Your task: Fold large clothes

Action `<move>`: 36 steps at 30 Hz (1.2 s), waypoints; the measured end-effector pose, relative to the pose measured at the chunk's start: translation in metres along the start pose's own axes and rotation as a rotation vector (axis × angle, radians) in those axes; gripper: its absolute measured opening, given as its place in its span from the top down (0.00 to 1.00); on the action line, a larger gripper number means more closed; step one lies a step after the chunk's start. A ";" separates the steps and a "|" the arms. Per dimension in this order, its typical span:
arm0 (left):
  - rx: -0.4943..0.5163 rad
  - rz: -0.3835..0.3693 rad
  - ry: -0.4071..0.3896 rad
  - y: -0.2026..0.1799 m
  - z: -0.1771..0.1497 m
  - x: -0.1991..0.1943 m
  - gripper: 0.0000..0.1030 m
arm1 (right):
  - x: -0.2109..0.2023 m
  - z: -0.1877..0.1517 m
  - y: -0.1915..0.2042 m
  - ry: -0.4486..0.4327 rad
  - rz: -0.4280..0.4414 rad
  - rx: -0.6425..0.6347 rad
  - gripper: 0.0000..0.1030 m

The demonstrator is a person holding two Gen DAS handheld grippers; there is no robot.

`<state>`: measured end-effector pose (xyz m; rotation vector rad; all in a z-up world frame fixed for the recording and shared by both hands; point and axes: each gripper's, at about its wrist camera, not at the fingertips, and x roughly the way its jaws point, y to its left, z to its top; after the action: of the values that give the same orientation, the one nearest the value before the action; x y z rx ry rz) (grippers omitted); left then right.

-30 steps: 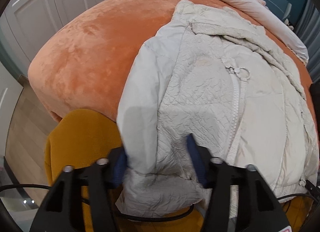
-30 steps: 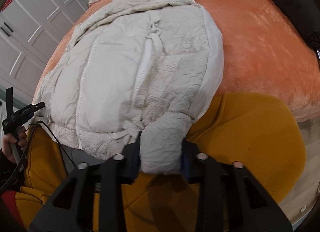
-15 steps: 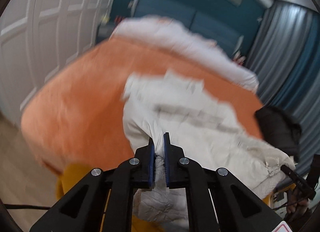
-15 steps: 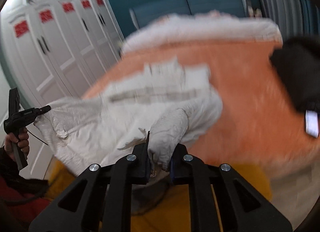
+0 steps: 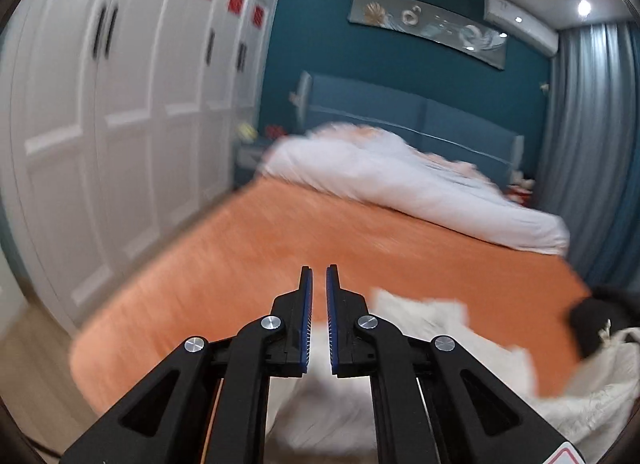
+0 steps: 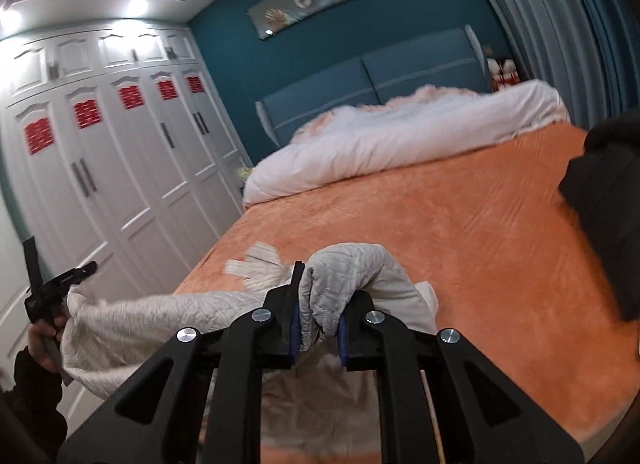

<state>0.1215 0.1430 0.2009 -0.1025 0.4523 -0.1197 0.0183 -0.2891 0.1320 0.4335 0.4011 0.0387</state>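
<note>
Jacket [image 6: 344, 284] now lifted off bed [image 6: 480, 244], pinched in both tongs [image 6: 318, 304], stretched between.

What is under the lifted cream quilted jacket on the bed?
Under the cream quilted jacket lies the orange plush bedspread. The part of the bedspread directly beneath the hanging fabric is covered, so anything lying there cannot be seen.

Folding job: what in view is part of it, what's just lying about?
In the job: cream quilted jacket; right gripper clamped on it; left gripper shut; orange bed cover as work surface.

Lying about: white duvet; black garment; white wardrobe.
</note>
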 end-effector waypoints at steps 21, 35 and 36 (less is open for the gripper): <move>-0.028 0.038 0.195 0.025 -0.044 0.156 0.44 | 0.103 -0.017 -0.013 -0.056 -0.214 -0.014 0.40; 0.015 0.121 0.467 0.034 -0.202 0.148 0.33 | 0.098 -0.174 -0.014 0.371 -0.313 -0.202 0.77; -0.003 0.124 0.471 0.037 -0.201 0.148 0.33 | 0.096 -0.174 -0.013 0.381 -0.321 -0.209 0.77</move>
<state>0.1686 0.1442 -0.0469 -0.0484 0.9276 -0.0194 0.0387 -0.2192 -0.0529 0.1494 0.8295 -0.1498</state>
